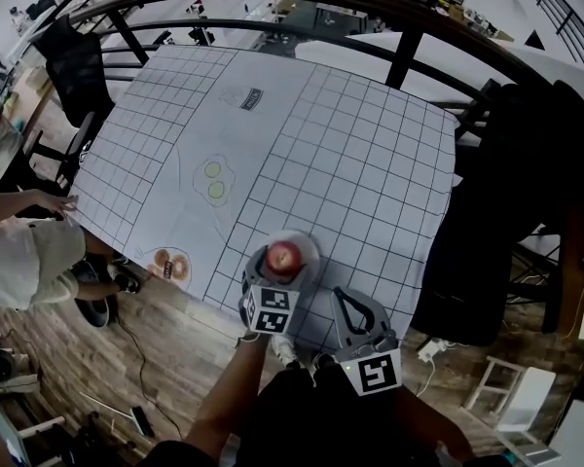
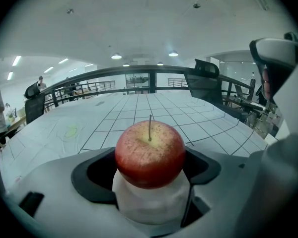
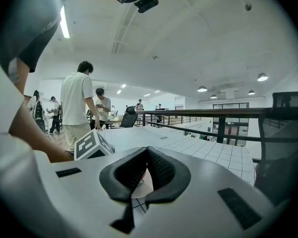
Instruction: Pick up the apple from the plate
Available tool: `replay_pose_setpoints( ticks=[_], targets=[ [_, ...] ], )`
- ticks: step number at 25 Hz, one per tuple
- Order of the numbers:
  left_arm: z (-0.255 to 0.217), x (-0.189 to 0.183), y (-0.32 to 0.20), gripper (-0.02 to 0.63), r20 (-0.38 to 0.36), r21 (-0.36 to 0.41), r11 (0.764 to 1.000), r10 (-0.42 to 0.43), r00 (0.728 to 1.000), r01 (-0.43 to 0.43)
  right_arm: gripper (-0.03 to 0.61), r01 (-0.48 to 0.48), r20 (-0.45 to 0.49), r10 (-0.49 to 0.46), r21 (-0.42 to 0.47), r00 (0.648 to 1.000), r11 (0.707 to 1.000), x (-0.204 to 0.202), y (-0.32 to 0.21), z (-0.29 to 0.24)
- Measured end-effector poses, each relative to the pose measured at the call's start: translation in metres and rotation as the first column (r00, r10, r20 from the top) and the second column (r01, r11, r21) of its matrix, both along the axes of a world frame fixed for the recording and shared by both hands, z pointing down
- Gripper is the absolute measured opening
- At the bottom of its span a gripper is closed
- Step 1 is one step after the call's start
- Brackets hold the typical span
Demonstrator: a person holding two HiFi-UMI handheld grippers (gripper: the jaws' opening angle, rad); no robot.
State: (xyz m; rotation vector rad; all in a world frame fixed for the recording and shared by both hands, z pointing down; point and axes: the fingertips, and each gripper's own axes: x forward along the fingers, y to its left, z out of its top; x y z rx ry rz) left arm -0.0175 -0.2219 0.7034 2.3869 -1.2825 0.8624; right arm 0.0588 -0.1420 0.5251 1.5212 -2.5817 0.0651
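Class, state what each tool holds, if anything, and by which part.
The left tool clamps the apple across its widest sides; the right tool, jaws together, holds nothing.

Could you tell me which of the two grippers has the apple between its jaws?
The left gripper; its jaws grip the apple, whereas the right gripper's are shut, empty.

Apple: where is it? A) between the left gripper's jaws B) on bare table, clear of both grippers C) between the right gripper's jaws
A: the left gripper view shows the apple between the left gripper's jaws, above the white plate; the right gripper's jaws are together with nothing in them.
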Motion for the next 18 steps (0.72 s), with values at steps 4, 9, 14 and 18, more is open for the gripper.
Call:
replay_pose_setpoints(
  ticks=[4,9,14,18],
  targets=[
    [-0.011,0.000,0.000,0.420,-0.014,0.015,1.000,-0.003,1.000,0.003,0.023,-0.003,0.002,0.003,-0.009,1.000,1.000,0.000,0.003,0.003],
    [-0.034,0.001,0.004,0.420,-0.044,0.021,1.000,0.005,0.999,-0.004,0.023,0.003,-0.011,-0.003,-0.006,1.000,1.000,-0.001,0.007,0.006],
    [-0.069,-0.002,0.010,0.420,-0.062,0.056,0.998,0.019,0.998,-0.016,0.023,0.009,-0.024,-0.009,-0.006,1.000,1.000,0.000,0.011,0.011],
    [-0.101,-0.004,0.018,0.420,-0.066,0.097,0.995,0.024,0.998,-0.017,0.023,-0.003,-0.010,0.003,-0.012,1.000,1.000,0.003,0.012,0.008]
  ],
)
